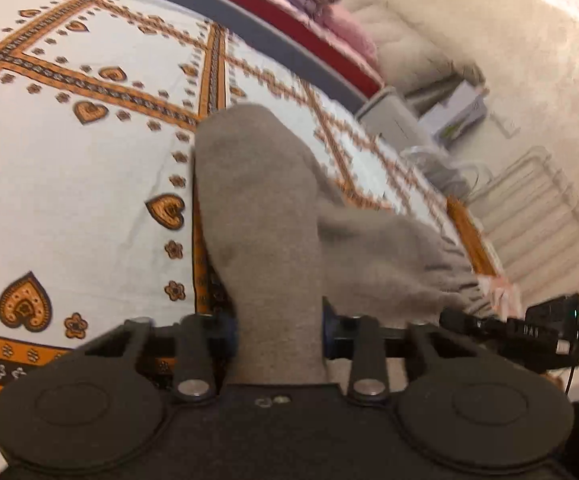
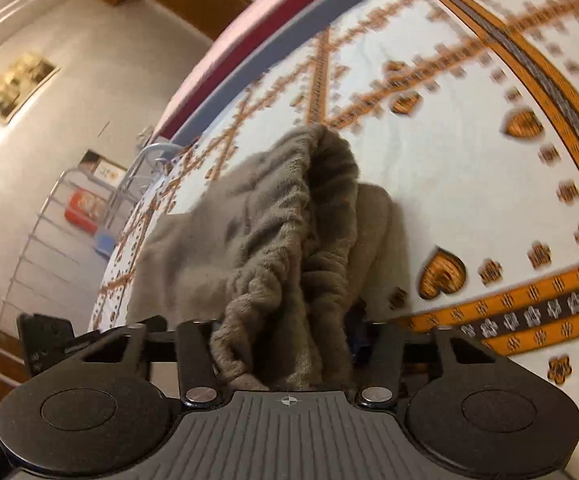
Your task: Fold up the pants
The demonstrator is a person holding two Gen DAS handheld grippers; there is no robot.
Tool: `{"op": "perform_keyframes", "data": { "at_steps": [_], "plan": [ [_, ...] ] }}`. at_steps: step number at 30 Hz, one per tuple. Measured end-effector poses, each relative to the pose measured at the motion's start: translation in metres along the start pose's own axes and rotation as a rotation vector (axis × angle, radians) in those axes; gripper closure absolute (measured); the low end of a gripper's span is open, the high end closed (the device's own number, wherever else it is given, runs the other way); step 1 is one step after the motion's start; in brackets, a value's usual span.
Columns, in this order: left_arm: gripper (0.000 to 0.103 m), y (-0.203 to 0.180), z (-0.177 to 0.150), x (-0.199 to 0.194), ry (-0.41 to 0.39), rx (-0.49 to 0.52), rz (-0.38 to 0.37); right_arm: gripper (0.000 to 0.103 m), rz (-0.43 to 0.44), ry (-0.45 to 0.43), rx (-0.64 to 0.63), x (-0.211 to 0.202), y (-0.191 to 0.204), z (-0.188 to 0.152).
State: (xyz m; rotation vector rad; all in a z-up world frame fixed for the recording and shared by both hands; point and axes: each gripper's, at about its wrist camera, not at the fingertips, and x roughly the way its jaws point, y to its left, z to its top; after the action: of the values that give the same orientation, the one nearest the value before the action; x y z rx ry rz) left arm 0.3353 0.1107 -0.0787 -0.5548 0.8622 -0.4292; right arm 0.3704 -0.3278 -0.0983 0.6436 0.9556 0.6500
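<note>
In the left wrist view, we see a white bedsheet (image 1: 69, 184) with orange bands, hearts and small flowers filling the left half of the frame. At lower centre our left gripper (image 1: 279, 336) is clamped on the grey pants (image 1: 257, 208): a flat, smooth strip of the fabric rises from between the jaws toward the middle of the frame, and a second fold spreads to the right, ending in a gathered edge near the right side. Further right, past the edge of the bed, a white wire rack (image 1: 537, 216) stands by the pale wall, with boxes behind it that are too blurred to read. The other gripper (image 1: 529, 332) shows at the lower right edge.

In the right wrist view, the wire rack (image 2: 49, 240) sits at the left against the wall, with a red box behind it. At centre, our right gripper (image 2: 281, 344) grips the pants (image 2: 273, 240) at their bunched, ribbed waistband, the thick gathers packed between the jaws and the rest of the garment lying on the sheet just ahead. To the right, the patterned bedsheet (image 2: 469, 184) stretches away, its orange and dark border curving across the lower right.
</note>
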Motion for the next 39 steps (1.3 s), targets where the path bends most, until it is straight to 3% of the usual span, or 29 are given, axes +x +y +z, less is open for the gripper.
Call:
{"op": "perform_keyframes", "data": {
  "at_steps": [5, 9, 12, 14, 15, 16, 18, 21, 23, 25, 26, 27, 28, 35, 39],
  "plan": [
    [0.086, -0.008, 0.016, -0.011, -0.083, 0.035, -0.045, 0.061, 0.05, -0.054, -0.15, -0.013, 0.038, 0.013],
    [0.086, -0.003, 0.067, -0.001, -0.171, 0.025, -0.072, 0.062, 0.074, -0.086, -0.211, -0.002, 0.058, 0.05],
    [0.085, 0.002, 0.106, 0.027, -0.185, 0.052, -0.05, 0.062, 0.069, -0.115, -0.216, 0.015, 0.06, 0.093],
    [0.063, 0.009, 0.116, 0.054, -0.17, 0.072, 0.035, 0.056, 0.044, -0.123, -0.193, 0.034, 0.051, 0.121],
    [0.05, 0.012, 0.118, 0.074, -0.143, 0.112, 0.15, 0.051, 0.013, -0.112, -0.178, 0.045, 0.041, 0.13],
    [0.037, 0.014, 0.114, 0.087, -0.13, 0.154, 0.23, 0.036, -0.065, -0.099, -0.168, 0.061, 0.028, 0.137],
    [0.033, 0.009, 0.102, 0.092, -0.184, 0.249, 0.243, 0.028, -0.287, -0.028, -0.159, 0.087, 0.004, 0.136],
    [0.035, 0.0, 0.1, 0.076, -0.195, 0.249, 0.241, 0.025, -0.218, -0.08, -0.139, 0.074, -0.006, 0.131],
    [0.026, -0.006, 0.094, 0.06, -0.211, 0.295, 0.28, 0.025, -0.241, -0.139, -0.19, 0.055, 0.005, 0.122],
    [0.02, -0.016, 0.088, 0.042, -0.207, 0.327, 0.333, 0.023, -0.201, -0.184, -0.218, 0.032, 0.013, 0.111],
    [0.009, -0.02, 0.084, 0.031, -0.217, 0.325, 0.348, 0.014, -0.188, -0.19, -0.227, 0.02, 0.016, 0.102],
    [0.006, -0.027, 0.076, 0.018, -0.223, 0.334, 0.357, 0.007, -0.204, -0.21, -0.243, 0.009, 0.021, 0.092],
    [0.006, -0.033, 0.068, 0.006, -0.227, 0.345, 0.37, 0.0, -0.231, -0.238, -0.263, -0.003, 0.027, 0.081],
    [0.006, -0.082, -0.005, -0.064, -0.225, 0.36, 0.418, 0.0, -0.287, -0.264, -0.297, -0.066, 0.074, 0.002],
    [0.006, -0.113, -0.048, -0.094, -0.343, 0.39, 0.414, 0.0, -0.374, -0.27, -0.374, -0.086, 0.106, -0.048]
  ]
}}
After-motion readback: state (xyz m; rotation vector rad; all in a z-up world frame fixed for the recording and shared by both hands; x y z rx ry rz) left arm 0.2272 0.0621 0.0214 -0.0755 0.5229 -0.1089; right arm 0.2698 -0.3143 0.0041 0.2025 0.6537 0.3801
